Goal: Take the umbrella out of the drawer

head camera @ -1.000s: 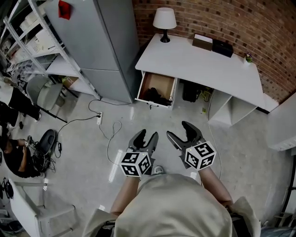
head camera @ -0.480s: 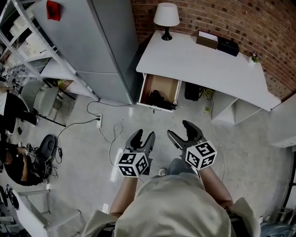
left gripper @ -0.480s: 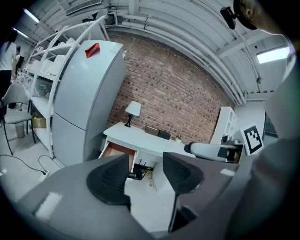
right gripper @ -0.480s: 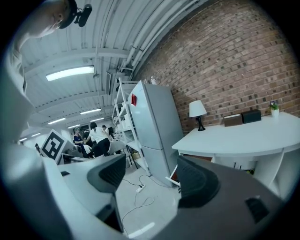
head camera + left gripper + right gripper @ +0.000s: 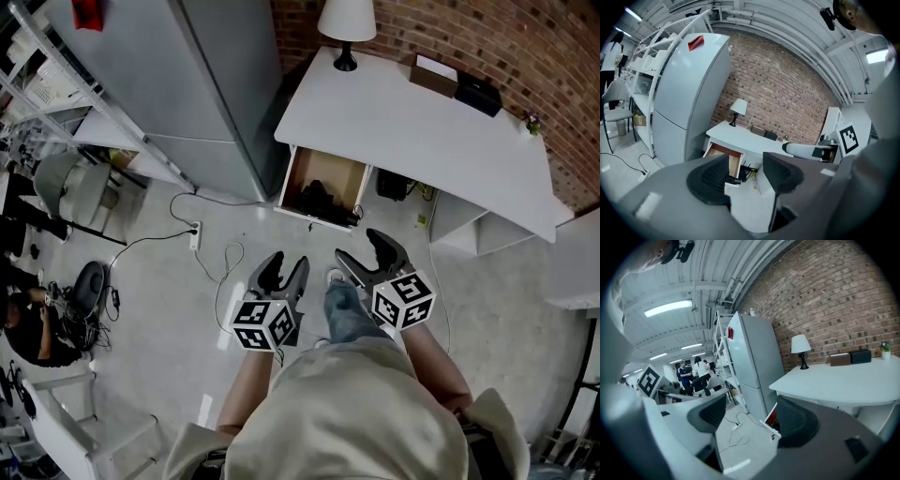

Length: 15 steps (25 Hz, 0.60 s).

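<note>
The approach is in hand: left hand-held gripper (image 5: 281,267) and right hand-held gripper (image 5: 360,251) gape empty, well apart from the open drawer (image 5: 343,172). Next, probably, reaching its dark umbrella (image 5: 319,199).

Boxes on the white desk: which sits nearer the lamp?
The flat brown box; the black box sits beyond it, farther from the white-shaded table lamp.

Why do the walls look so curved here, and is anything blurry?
Left gripper view: wide-angle lens bows the brick wall and darkens the corners. Right gripper view: same bending; the close right gripper looks slightly soft. Head view: milder bending, even light, desk sharp.
</note>
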Motion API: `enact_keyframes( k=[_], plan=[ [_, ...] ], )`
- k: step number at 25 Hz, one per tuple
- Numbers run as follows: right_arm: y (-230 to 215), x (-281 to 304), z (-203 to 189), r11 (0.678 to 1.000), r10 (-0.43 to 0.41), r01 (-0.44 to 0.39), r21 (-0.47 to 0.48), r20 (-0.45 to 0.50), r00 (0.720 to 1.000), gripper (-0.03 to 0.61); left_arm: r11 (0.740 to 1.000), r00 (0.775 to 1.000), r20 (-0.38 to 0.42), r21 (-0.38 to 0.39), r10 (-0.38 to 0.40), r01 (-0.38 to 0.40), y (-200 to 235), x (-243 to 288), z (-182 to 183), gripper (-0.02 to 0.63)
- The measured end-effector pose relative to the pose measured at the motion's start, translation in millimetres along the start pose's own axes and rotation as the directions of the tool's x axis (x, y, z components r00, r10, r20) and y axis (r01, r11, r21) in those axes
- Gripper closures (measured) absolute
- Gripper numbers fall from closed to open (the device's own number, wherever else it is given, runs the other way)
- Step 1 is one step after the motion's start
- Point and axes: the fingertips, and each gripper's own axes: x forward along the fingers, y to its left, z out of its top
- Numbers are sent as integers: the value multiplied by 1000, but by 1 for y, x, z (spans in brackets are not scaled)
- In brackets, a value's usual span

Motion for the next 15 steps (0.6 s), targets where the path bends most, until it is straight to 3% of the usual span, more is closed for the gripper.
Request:
enact_keyframes(
  k=[9,15],
  plan=[
    [-53,64,20,997,64,-66,-30,-68,996,247,999,999,13,-7,45,-45,20,69,41,400],
    [-90,99,14,996,81,-85,-21,-129,988,253,996,997,-6,-27,82,-82,37,106,49,401]
  ],
)
